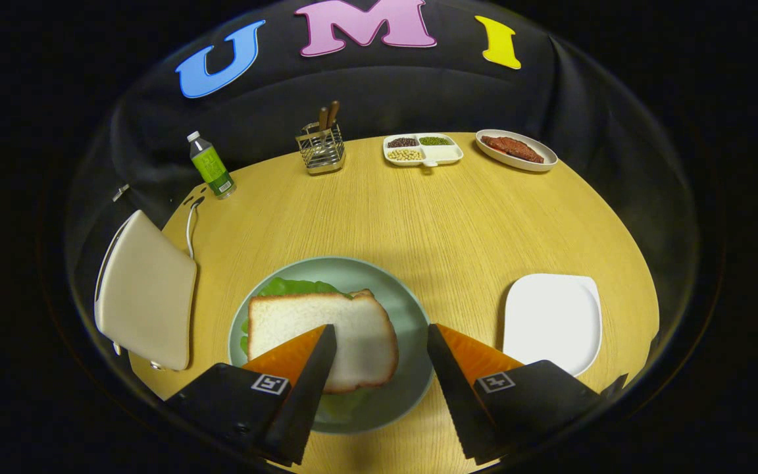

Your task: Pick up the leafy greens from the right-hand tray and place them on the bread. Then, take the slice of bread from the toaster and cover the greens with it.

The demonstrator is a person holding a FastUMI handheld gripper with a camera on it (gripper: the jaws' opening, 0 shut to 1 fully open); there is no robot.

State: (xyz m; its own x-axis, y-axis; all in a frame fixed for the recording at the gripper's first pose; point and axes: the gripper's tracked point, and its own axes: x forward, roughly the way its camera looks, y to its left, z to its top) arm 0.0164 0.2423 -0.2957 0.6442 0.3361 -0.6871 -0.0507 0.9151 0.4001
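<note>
A slice of bread (326,336) lies flat on the pale green plate (412,329), just ahead of and between the fingers. Leafy greens (293,287) peek out from under it at the far edge and again near the left finger. My gripper (382,332) hovers above the plate, open, with nothing between its fingers. The left finger overlaps the near part of the bread in the picture. The cream toaster (145,293) stands left of the plate. The white tray (553,319) sits right of the plate, bare.
At the table's far side stand a green bottle (211,166), a wire holder with utensils (321,148), a divided dish of beans (422,149) and an oval plate of meat (516,149). A white cable (189,230) runs behind the toaster.
</note>
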